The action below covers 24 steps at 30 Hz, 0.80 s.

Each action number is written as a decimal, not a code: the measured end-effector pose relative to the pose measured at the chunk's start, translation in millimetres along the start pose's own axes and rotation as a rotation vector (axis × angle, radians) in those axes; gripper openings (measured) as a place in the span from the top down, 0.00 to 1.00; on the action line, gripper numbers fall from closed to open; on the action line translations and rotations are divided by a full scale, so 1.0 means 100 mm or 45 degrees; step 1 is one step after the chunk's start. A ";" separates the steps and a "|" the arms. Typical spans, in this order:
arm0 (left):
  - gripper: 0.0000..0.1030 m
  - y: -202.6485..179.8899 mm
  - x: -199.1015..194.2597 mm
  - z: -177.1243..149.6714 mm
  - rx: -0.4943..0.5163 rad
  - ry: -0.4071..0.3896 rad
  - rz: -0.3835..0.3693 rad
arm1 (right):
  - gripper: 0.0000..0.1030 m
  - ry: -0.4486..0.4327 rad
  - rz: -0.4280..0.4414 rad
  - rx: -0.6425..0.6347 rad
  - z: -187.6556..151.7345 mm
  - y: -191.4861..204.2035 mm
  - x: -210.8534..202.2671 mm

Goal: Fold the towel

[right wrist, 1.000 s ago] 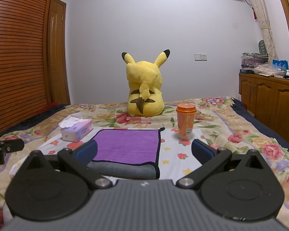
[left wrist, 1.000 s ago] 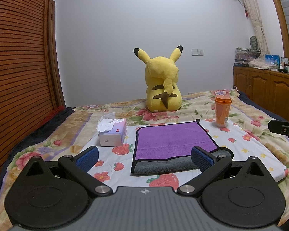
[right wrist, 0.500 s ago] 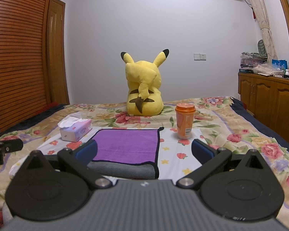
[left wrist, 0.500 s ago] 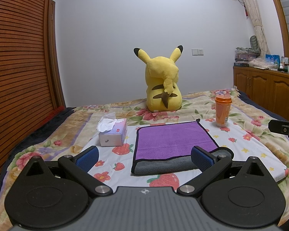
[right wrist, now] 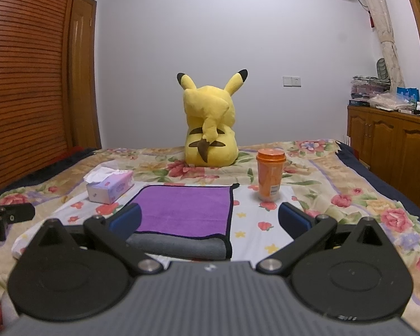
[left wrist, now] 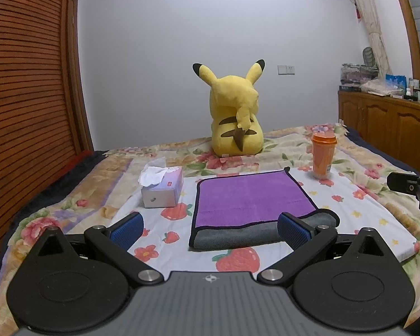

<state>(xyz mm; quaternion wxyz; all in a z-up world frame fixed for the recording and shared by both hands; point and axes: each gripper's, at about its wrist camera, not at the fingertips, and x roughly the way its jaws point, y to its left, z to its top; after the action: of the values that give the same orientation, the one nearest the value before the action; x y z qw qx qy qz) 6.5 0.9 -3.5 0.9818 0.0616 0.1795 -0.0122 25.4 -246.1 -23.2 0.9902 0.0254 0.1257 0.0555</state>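
A towel (left wrist: 249,196), purple on top with a grey underside and black trim, lies folded flat on the bed; its grey fold faces me. It also shows in the right wrist view (right wrist: 186,211). My left gripper (left wrist: 208,228) is open and empty, held just short of the towel's near edge. My right gripper (right wrist: 208,218) is open and empty, near the towel's near right corner. Each gripper's body shows at the edge of the other's view.
A tissue box (left wrist: 161,189) stands left of the towel. An orange cup with a lid (left wrist: 323,155) stands at its far right. A yellow plush toy (left wrist: 235,120) sits behind. A wooden cabinet (left wrist: 386,126) runs along the right wall, and slatted wooden doors (left wrist: 28,84) along the left.
Both grippers have hardly moved; the views shift only slightly. The towel lies as before.
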 end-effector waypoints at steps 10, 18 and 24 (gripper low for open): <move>0.00 -0.03 0.16 0.02 0.015 0.076 -0.022 | 0.00 0.028 -0.014 -0.009 0.00 0.02 0.11; 0.00 -0.05 0.34 0.02 0.042 0.141 -0.041 | 0.00 0.051 -0.011 -0.021 -0.01 0.04 0.22; 0.00 -0.04 0.50 0.03 0.053 0.192 -0.047 | 0.00 0.103 -0.031 -0.005 -0.03 0.00 0.36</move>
<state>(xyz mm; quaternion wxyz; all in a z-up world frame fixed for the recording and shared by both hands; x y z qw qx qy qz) 54.0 -3.8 -19.4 0.9636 0.0793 0.2537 -0.0293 59.6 -241.8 -34.9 0.9849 0.0198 0.1658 0.0446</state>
